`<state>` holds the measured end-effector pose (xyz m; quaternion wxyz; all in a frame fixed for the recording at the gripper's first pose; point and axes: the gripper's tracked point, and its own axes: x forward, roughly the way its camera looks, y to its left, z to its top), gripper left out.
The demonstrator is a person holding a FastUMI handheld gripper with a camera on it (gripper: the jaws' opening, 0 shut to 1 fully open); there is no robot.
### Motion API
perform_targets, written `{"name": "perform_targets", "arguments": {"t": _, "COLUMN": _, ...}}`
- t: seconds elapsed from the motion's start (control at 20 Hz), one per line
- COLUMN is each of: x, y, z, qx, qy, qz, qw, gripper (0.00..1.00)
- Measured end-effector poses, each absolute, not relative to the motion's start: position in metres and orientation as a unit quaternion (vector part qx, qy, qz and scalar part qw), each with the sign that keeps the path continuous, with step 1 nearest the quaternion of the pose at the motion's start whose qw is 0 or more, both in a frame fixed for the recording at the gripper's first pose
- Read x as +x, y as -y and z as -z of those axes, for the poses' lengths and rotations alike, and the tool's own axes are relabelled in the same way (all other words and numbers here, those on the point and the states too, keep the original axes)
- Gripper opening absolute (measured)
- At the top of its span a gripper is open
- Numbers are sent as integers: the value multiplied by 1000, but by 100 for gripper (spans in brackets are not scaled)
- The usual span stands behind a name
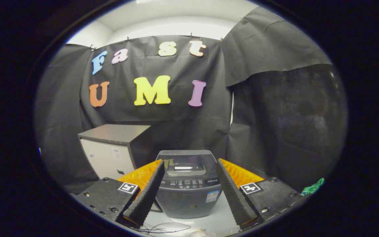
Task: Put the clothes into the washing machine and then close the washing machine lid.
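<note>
At the lower left of the frame we see a grey cabinet (112, 149) with a pale front; it stands on the white table (220, 220), to the left of the washing machine (189, 182). In the lower middle, a thin black cable (163, 227) lies on the table between the fingers.

The gripper (189, 192) has its fingers wide apart and they hold nothing. The small washing machine stands upright just beyond them, in the gap between both. Its control panel faces us, and its long axis goes up and down. The lid on top seems to lie flat, but we cannot tell for sure whether it is closed.

At the lower right edge of the frame, beyond the right finger, we see a piece of green cloth (313, 187), well apart from the machine. We think these are the clothes. We judge them soft, light and floppy, so they will hang down when lifted. It seems best to pinch a thick fold near the middle. Their direction cannot be told, because little of them is visible.
</note>
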<state>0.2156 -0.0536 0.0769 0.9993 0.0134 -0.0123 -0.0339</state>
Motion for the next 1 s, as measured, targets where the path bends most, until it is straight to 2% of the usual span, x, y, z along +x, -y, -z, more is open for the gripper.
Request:
{"name": "perform_targets", "arguments": {"t": 0.35, "x": 183, "y": 51, "z": -40, "qx": 23, "qy": -13, "qz": 40, "qw": 999, "gripper": 98}}
{"name": "perform_targets", "arguments": {"t": 1.0, "x": 167, "y": 47, "z": -62, "qx": -3, "qy": 6, "qz": 31, "qw": 1000, "gripper": 98}}
